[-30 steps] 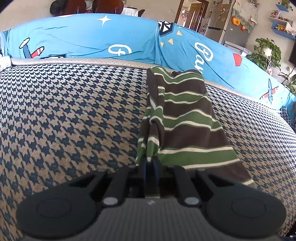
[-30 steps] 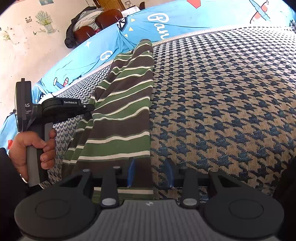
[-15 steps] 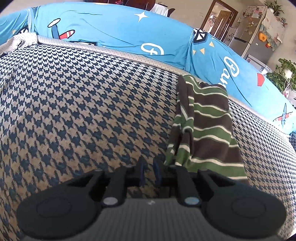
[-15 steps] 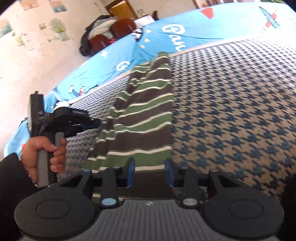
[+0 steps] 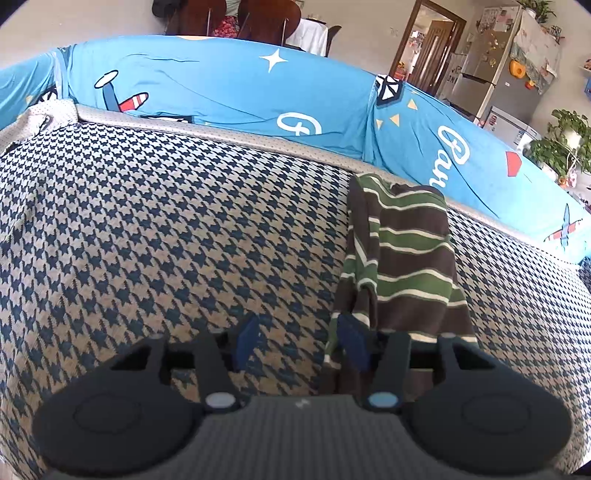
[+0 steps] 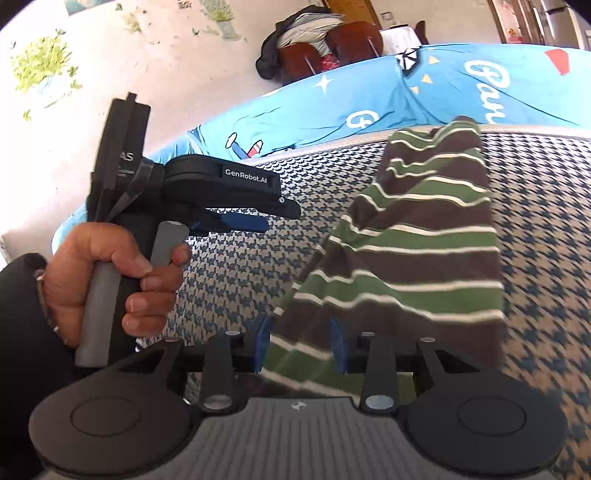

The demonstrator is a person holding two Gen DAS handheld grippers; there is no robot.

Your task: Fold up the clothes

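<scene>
My left hand-held gripper [image 5: 301, 341] has just been opening; jaws now apart, nothing btwn them but the houndstooth cover [image 5: 166, 236] below. Its right blue pad [image 5: 352, 341] sits in front of the near left edge of the striped garment [image 5: 402, 266]; can't tell if it touches. My left hand [image 6: 110, 280] grips the handle, seen from the right wrist cam, w/ that gripper held off to the left of the garment.

My right hand-held gripper [image 6: 301, 345] has jaws partly apart, near end of the garment's cloth btwn the blue pads [image 6: 264, 341]. View there is blurred, so can't tell if the pads press on it.

Garment: green/brown w/ thin cream stripes, folded into a long narrow strip, lying on the houndstooth cover, running from my grippers to the far edge. Far end reaches the grey border, just beside the blue printed sheet [image 5: 221, 96]. Beyond: brown chairs [image 5: 240, 18], a fridge [image 5: 495, 74], a potted plant [image 5: 565, 147].
</scene>
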